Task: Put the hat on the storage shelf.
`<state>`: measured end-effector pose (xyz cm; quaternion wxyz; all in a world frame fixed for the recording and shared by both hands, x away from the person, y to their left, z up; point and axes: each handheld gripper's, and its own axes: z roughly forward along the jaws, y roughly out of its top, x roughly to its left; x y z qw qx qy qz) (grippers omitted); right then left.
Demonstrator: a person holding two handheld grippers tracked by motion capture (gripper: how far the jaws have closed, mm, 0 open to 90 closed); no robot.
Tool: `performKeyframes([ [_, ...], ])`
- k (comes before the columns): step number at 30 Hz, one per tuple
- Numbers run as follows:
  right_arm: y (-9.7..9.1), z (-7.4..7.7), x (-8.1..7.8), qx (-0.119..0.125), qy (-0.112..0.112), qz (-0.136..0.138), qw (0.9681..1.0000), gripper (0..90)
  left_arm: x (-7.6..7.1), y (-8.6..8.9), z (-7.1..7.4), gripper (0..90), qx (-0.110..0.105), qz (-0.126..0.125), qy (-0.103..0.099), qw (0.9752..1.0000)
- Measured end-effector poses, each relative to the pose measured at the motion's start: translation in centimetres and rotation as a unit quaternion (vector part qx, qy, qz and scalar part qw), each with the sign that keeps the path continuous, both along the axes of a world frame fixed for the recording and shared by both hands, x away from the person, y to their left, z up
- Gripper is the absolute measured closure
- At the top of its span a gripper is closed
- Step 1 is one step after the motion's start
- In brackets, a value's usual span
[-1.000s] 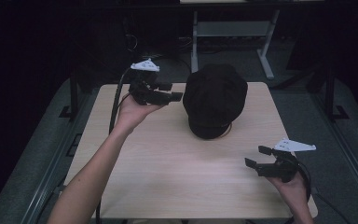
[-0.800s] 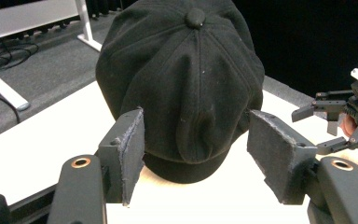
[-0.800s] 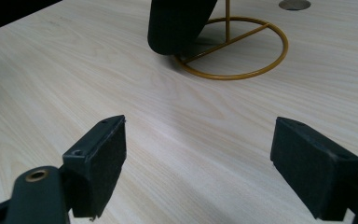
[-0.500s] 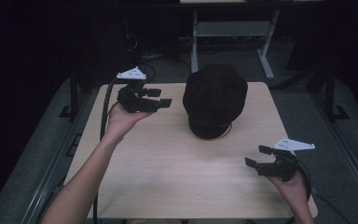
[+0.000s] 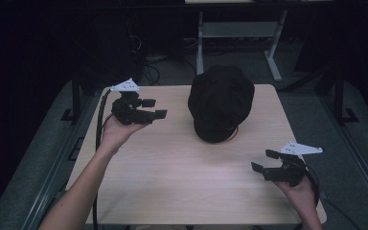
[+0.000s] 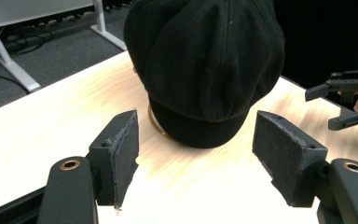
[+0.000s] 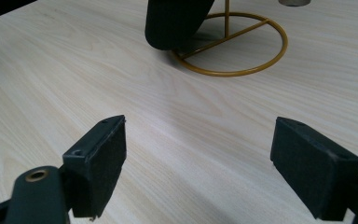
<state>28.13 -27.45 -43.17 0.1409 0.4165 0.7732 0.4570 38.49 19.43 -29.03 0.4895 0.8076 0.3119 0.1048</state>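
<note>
Fingers on both grippers are standing wide apart, holding nothing. Underneath, the table (image 5: 182,172) is carrying a black cap (image 5: 220,103) at its far middle, perched on a gold wire stand (image 7: 235,44), likely to keep its shape. Left gripper (image 5: 146,109) is hovering beside the cap, pointing at it, seemingly lining up a grab; right gripper (image 5: 264,160) is waiting near the front corner.

Black cap (image 5: 220,101), gold wire stand (image 7: 242,44), pale wood-grain table (image 5: 172,177).
</note>
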Motion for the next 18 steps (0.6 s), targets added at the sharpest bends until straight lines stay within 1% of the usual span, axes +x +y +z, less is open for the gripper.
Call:
performKeyframes([
  [2, 0.0, 0.0, 0.0, 0.000, 0.000, 0.000, 1.0000, 18.0, -0.1, 0.3, -0.3, 30.8, 0.000, 0.001, 0.005, 1.0000],
  [5, 0.0, -0.1, 0.1, -0.003, 0.000, 0.002, 1.0000, 18.0, -0.4, 0.8, -0.7, 30.1, -0.004, 0.005, 0.004, 1.0000],
  [8, 0.2, -0.1, 0.1, -0.005, 0.004, 0.002, 1.0000, 18.0, -0.6, 1.2, -1.0, 30.0, -0.001, 0.007, 0.005, 1.0000],
  [13, 0.4, -0.2, 0.2, -0.008, 0.004, 0.004, 0.9999, 18.0, -1.0, 1.6, -1.6, 28.7, 0.000, 0.012, 0.005, 0.9999],
  [14, 0.4, -0.2, 0.2, -0.009, 0.005, 0.004, 0.9999, 18.0, -1.1, 1.7, -1.8, 28.5, 0.002, 0.014, 0.005, 0.9999],
  [18, 0.3, -0.2, 0.2, -0.009, 0.004, 0.005, 0.9999, 18.0, -1.5, 2.0, -2.3, 27.7, 0.002, 0.013, 0.007, 0.9999],
])
